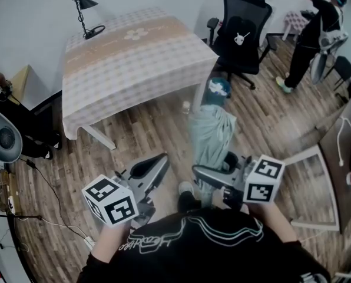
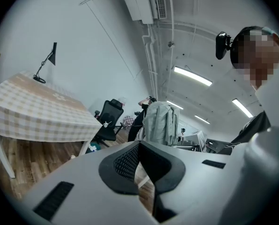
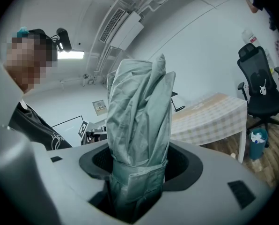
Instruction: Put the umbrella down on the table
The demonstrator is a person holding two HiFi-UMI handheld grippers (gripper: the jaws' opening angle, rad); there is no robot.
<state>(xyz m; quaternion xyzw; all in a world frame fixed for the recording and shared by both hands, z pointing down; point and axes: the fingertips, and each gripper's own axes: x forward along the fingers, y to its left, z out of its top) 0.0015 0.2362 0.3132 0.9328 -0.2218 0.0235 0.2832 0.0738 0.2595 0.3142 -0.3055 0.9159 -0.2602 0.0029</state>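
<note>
A folded pale-green umbrella [image 1: 212, 137] [image 3: 139, 125] stands upright over the wooden floor, in front of the table [image 1: 134, 52]. My right gripper [image 1: 200, 171] is shut on its lower part, and the cloth bundle fills the notch between the black pads. My left gripper [image 1: 165, 157] [image 2: 139, 144] is to the left of the umbrella and apart from it. Its tips meet and nothing is between them. The table has a checked cloth, with its near edge beyond both grippers.
A black desk lamp [image 1: 81, 7] stands at the table's far left corner. A black office chair [image 1: 243, 31] and a teal bin [image 1: 218, 88] are at the table's right. Another person [image 1: 320, 28] stands at the far right. Cables and gear [image 1: 5, 137] are on the left.
</note>
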